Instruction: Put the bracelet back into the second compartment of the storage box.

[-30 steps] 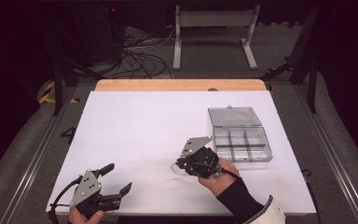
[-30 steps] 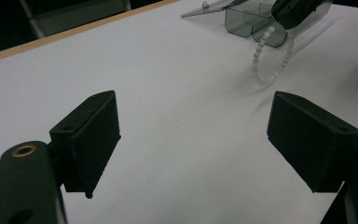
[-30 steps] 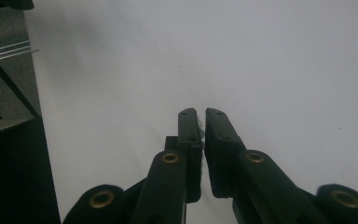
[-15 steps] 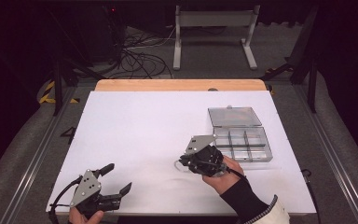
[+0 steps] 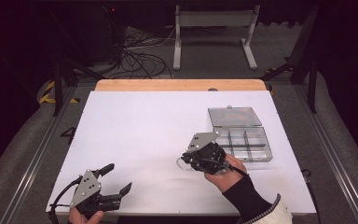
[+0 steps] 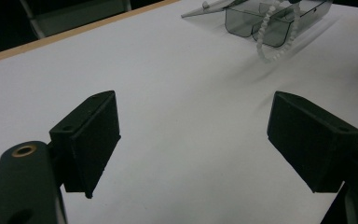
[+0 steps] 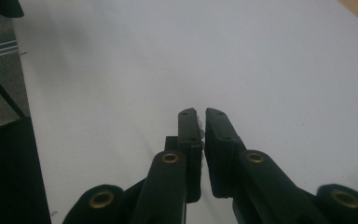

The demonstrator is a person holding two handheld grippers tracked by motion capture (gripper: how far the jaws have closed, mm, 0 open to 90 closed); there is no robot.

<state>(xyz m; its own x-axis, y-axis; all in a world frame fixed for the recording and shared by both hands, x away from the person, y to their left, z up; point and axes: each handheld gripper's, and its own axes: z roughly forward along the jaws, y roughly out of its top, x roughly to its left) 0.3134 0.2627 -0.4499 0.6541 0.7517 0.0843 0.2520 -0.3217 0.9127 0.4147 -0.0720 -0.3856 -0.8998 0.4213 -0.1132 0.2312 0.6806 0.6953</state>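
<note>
A small loop of white beads [image 5: 181, 163] hangs from my right gripper [image 5: 187, 158], which is shut on it above the white table, just left of a clear compartment box [image 5: 265, 156]. In the right gripper view the jaws stand nearly together at the gripper [image 7: 200, 116], with a bit of the white beads [image 7: 200, 127] pinched between them. The left gripper view has the bead loop [image 6: 274, 39] dangling in front of the box [image 6: 247, 23]. My left gripper [image 5: 119, 177] rests near the table's front left edge, open, and nothing lies between the wide-apart fingers of that gripper [image 6: 200, 135].
The box's clear lid [image 5: 234, 116] lies open behind its compartments. The white table [image 5: 140, 126] ends in a wooden strip [image 5: 177, 85] at the far edge. Cables and a metal stand are on the floor beyond.
My right hand has drifted slightly up toward the box with the bead loop still held. The left gripper has stayed where it was.
</note>
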